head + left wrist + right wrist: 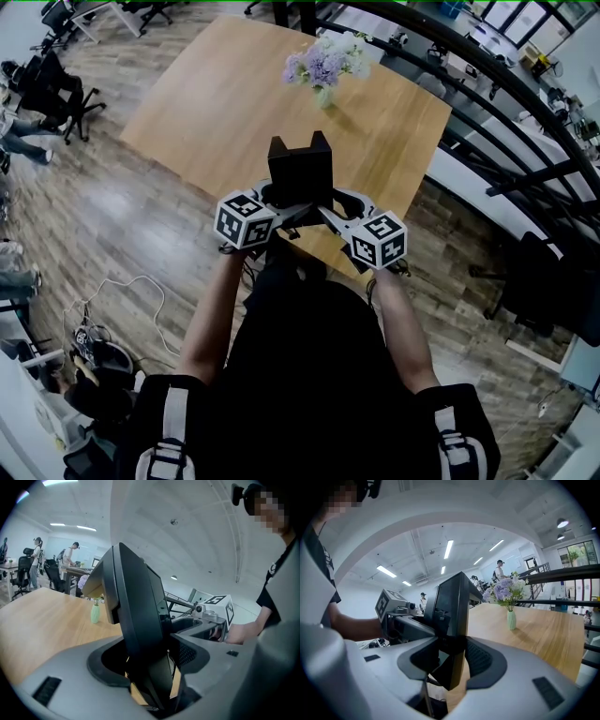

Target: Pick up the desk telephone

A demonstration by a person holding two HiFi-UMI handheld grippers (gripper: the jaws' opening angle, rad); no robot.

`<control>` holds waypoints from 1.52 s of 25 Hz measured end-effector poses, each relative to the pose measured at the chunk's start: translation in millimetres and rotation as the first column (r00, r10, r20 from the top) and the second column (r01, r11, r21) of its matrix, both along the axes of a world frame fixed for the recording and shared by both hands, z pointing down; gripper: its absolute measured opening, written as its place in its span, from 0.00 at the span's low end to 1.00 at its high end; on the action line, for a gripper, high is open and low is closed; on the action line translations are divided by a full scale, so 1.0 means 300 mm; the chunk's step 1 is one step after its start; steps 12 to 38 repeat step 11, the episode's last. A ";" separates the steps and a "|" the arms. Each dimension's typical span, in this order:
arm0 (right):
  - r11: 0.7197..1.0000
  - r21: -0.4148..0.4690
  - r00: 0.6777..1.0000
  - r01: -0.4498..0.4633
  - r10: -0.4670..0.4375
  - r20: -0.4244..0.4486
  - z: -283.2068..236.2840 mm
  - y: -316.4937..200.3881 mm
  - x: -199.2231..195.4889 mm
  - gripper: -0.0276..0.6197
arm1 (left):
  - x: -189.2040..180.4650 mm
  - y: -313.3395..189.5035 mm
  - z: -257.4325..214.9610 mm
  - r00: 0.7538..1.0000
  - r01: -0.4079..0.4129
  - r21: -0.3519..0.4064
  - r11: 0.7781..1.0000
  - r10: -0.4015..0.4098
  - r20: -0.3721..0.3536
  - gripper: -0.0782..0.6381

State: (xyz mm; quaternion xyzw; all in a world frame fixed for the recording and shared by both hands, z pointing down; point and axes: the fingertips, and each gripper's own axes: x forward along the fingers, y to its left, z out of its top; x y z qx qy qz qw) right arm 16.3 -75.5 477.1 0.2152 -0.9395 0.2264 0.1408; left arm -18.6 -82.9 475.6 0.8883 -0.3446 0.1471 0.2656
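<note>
While left gripper [274, 201], right gripper [339, 202] clamp desk telephone [300, 169], markers [245, 217] face up.

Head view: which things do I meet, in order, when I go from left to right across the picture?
Black office chair → left tool → desk telephone → right tool. The flower vase stands in line with the telephone, so it is left out.
</note>
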 end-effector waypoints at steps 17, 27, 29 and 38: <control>1.000 0.015 1.000 -0.010 0.010 0.008 -0.019 0.012 -0.007 0.32 | -0.011 0.008 -0.023 0.999 -0.018 0.035 0.999 0.016 0.037 0.50; 1.000 0.015 1.000 -0.010 0.010 0.008 -0.019 0.012 -0.007 0.32 | -0.011 0.008 -0.023 0.999 -0.018 0.035 0.999 0.016 0.037 0.50; 1.000 0.015 1.000 -0.010 0.010 0.008 -0.019 0.012 -0.007 0.32 | -0.011 0.008 -0.023 0.999 -0.018 0.035 0.999 0.016 0.037 0.50; 1.000 0.015 1.000 -0.010 0.010 0.008 -0.019 0.012 -0.007 0.32 | -0.011 0.008 -0.023 0.999 -0.018 0.035 0.999 0.016 0.037 0.50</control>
